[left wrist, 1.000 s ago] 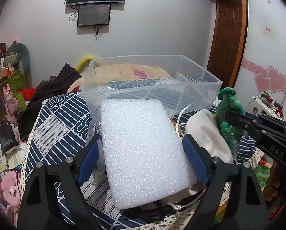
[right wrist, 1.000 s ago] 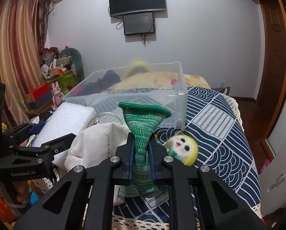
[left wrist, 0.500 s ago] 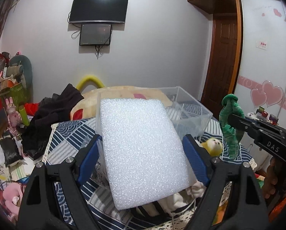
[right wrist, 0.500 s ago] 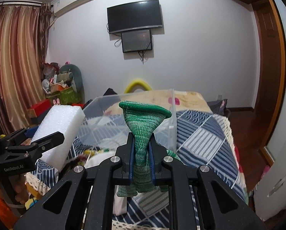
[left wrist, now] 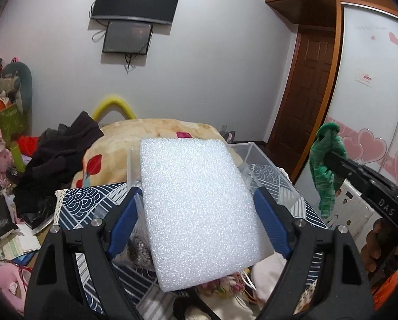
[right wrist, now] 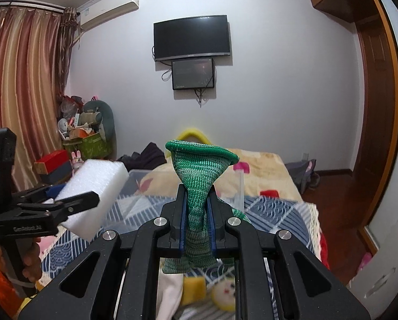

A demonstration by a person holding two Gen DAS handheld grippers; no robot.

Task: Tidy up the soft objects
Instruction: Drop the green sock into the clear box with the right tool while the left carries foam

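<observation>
Jaws, left wrist view: my left gripper stands wide, blue pads clamped on a white foam block, held above the clear plastic bin on the patterned bedspread.

Right wrist view: my right gripper is pinched tight on a green knitted sock, above a yellow-haired doll.

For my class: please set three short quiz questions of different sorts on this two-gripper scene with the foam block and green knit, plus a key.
1. True or false: the left gripper holds the white foam block.
2. The right gripper clamps: A) a doll B) the green knit piece C) nothing.
3. Fill in: on the wall hangs a black ___.

Key: 1 true; 2 B; 3 television.
</observation>
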